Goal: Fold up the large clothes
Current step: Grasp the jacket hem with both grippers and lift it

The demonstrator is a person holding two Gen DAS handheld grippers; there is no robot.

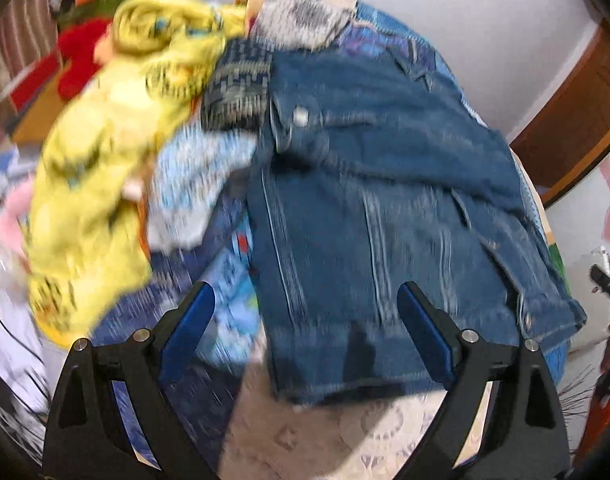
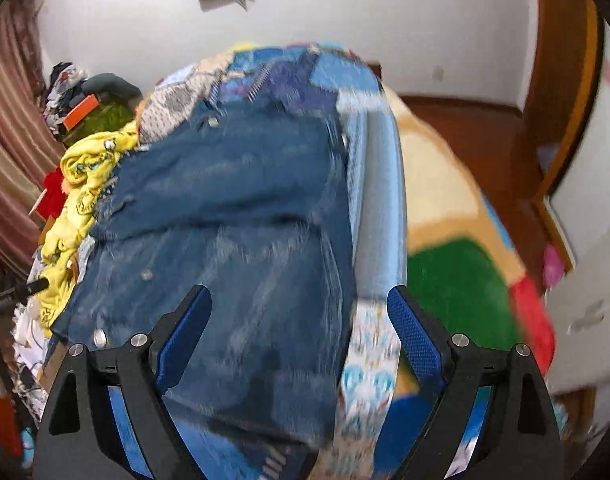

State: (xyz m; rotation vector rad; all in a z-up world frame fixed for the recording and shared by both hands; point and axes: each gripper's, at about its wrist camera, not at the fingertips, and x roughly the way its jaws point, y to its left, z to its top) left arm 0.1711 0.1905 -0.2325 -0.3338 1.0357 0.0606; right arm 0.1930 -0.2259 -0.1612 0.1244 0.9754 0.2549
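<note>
A blue denim jacket (image 1: 369, 200) lies spread on a bed with a blue patterned cover (image 1: 233, 280). It also shows in the right wrist view (image 2: 233, 216). My left gripper (image 1: 305, 312) is open and empty, hovering just above the jacket's near hem. My right gripper (image 2: 299, 312) is open and empty above the jacket's near right edge. Both views are motion-blurred.
A yellow printed garment (image 1: 105, 184) and several other clothes are piled to the left of the jacket (image 2: 73, 208). A colourful rug (image 2: 457, 280) covers the wooden floor right of the bed. A white wall and wooden door frame (image 2: 561, 80) stand behind.
</note>
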